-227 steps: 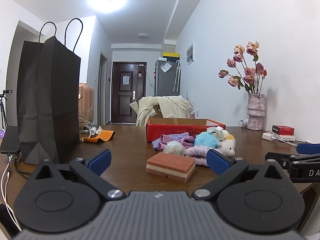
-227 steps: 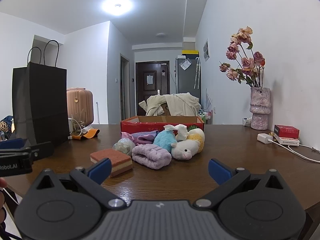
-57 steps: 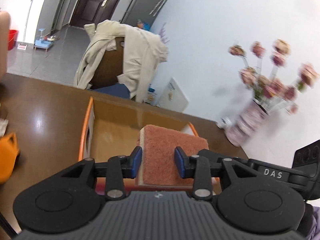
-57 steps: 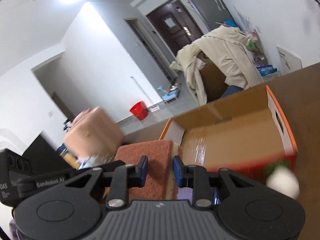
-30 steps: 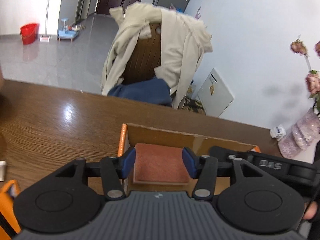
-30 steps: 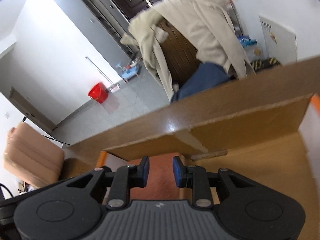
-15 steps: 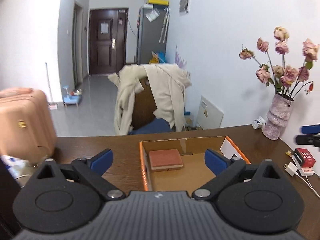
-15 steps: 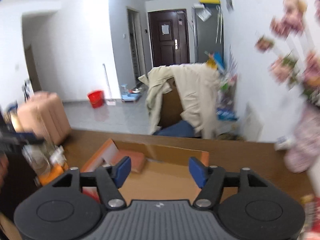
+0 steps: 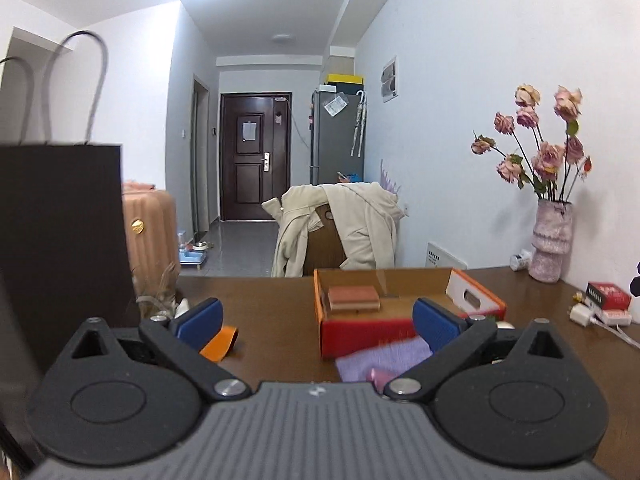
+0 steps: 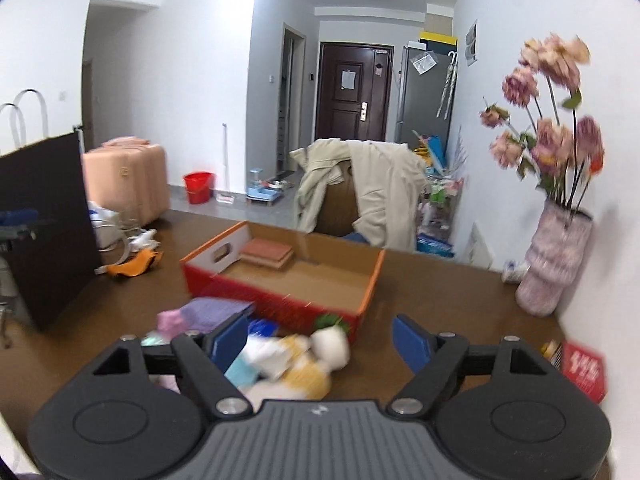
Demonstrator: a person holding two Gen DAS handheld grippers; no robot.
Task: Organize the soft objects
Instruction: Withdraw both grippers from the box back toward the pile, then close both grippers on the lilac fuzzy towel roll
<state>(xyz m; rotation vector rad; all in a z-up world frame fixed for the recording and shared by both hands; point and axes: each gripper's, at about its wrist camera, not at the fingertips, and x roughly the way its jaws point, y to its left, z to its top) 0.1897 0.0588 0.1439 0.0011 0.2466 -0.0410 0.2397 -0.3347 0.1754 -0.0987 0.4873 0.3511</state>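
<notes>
**While hovering empty above the pile, risking a careless second grab**

Opening on both sides, left gripper [image 9: 318, 322] and right gripper [image 10: 320, 342] alike, with jaws spread wide and nothing between them. Already lying flat in the far left corner of the red box [image 10: 372, 280]: the sponge [image 10: 267, 253]. Waiting on the table [image 10: 440, 300], just in front of the box's near wall: purple towel [image 10: 212, 312], plush toy [image 10: 304, 364], and a few smaller soft bits too blurred to name.

Could catch two pieces at once if dropping into the heap where they crowd together. Could pinch only a fold of the towel and drag the rest, sweeping neighbours toward the table edge. Could clip the box's near wall on the way over and shove it, given how closely the pile presses against it. Could also brush the vase [image 10: 554, 264] on the right or the black paper bag [image 9: 60, 240] on the left if swinging wide. Probably avoidable by singling out one clear piece and closing on its middle
</notes>
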